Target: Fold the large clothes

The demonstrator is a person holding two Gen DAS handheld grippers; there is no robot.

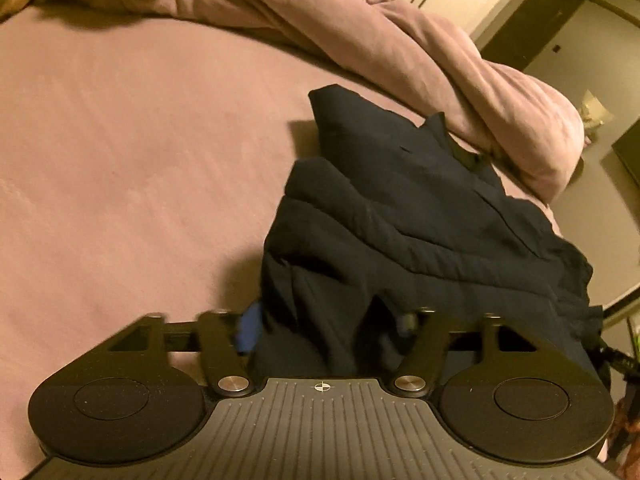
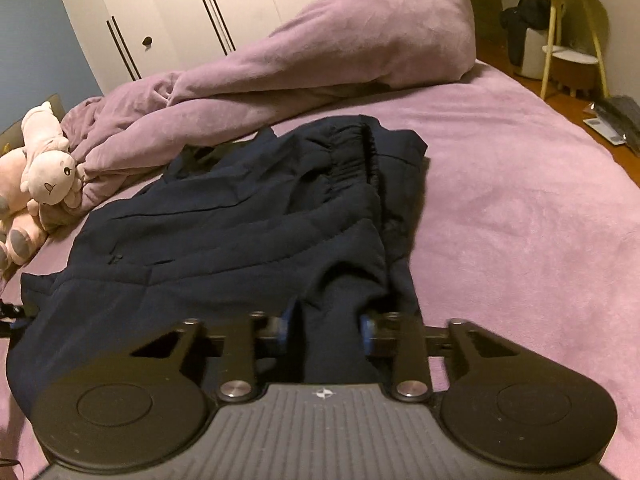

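A dark navy garment (image 1: pixel 420 220) lies bunched on the pink bed sheet (image 1: pixel 120 160). It looks like padded trousers with an elastic waistband (image 2: pixel 360 152) at the far end. My left gripper (image 1: pixel 326 328) has its jaws on either side of the near edge of the garment, with cloth filling the gap; one blue pad (image 1: pixel 250 330) shows, the other is hidden by cloth. My right gripper (image 2: pixel 326 330) has a fold of the same garment (image 2: pixel 240 232) between its blue pads (image 2: pixel 366 330), jaws partly closed on it.
A crumpled pink duvet (image 2: pixel 320 52) lies across the far side of the bed. A plush toy (image 2: pixel 44 168) sits at the left. A white wardrobe (image 2: pixel 180 0) stands behind. A small stand and floor clutter (image 2: pixel 568 40) are off the bed to the right.
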